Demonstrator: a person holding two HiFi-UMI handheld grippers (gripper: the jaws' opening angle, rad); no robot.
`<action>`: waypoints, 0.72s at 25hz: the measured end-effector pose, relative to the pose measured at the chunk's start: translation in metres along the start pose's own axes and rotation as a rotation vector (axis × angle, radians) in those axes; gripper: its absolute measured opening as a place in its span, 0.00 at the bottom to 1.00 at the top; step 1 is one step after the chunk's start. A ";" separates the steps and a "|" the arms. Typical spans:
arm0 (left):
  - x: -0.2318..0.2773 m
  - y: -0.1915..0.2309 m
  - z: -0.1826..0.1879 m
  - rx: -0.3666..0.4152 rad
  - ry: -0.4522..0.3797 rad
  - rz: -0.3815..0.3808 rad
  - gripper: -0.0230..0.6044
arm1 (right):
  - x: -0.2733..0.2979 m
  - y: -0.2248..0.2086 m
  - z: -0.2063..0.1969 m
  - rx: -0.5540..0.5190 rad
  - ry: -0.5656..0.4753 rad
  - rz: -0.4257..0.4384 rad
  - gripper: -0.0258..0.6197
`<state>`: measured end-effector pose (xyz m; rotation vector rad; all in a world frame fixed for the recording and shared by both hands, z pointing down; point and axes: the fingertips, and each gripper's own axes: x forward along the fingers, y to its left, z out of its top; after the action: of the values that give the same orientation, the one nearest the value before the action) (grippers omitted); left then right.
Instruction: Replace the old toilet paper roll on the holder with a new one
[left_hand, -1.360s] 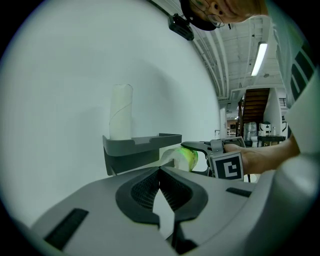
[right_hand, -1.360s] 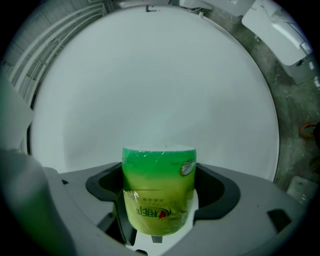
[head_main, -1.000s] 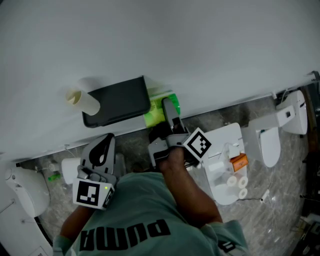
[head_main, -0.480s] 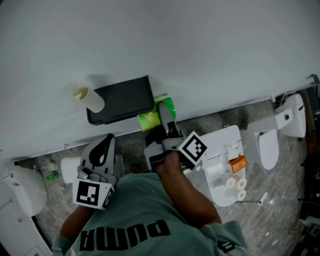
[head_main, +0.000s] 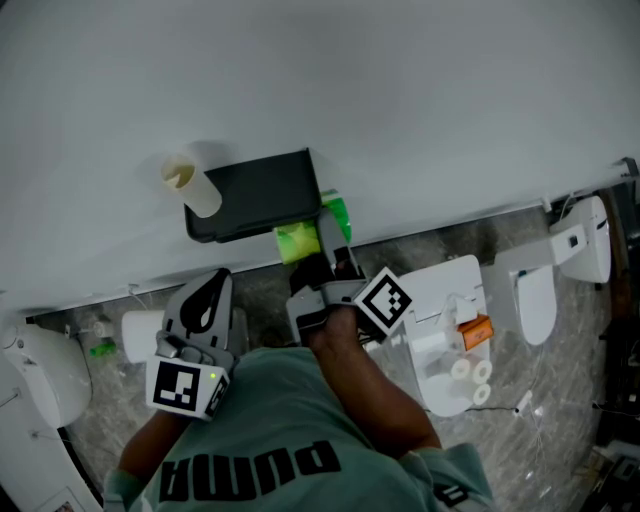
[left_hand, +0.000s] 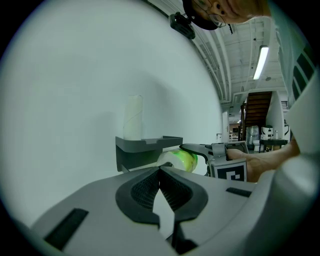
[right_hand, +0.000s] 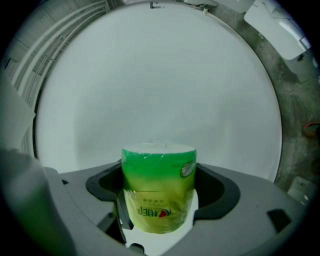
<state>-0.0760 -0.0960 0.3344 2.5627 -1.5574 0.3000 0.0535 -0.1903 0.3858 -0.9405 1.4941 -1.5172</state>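
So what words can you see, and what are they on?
"PUMA": upside down on the person's shirt.
Red print on the green-wrapped roll in the right tool: upside down, too blurred to read.
Marker cubes: black-and-white squares only, no words.

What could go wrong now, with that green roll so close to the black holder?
The green roll, in shiny wrap, is held by the right gripper and might slip out. The empty cardboard tube stands upright on the black holder, near its edge; a bump from the roll could topple it.
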 end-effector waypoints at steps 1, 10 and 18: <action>-0.001 0.001 -0.001 0.000 0.002 0.001 0.04 | 0.000 0.000 -0.001 -0.002 -0.001 0.002 0.70; -0.013 0.005 -0.002 0.013 0.004 -0.001 0.04 | -0.003 0.001 -0.008 -0.010 -0.025 0.013 0.70; -0.020 0.009 -0.003 0.017 -0.002 0.003 0.04 | -0.003 0.002 -0.013 -0.033 -0.045 0.039 0.70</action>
<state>-0.0935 -0.0820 0.3321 2.5745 -1.5660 0.3117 0.0431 -0.1828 0.3835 -0.9531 1.5007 -1.4393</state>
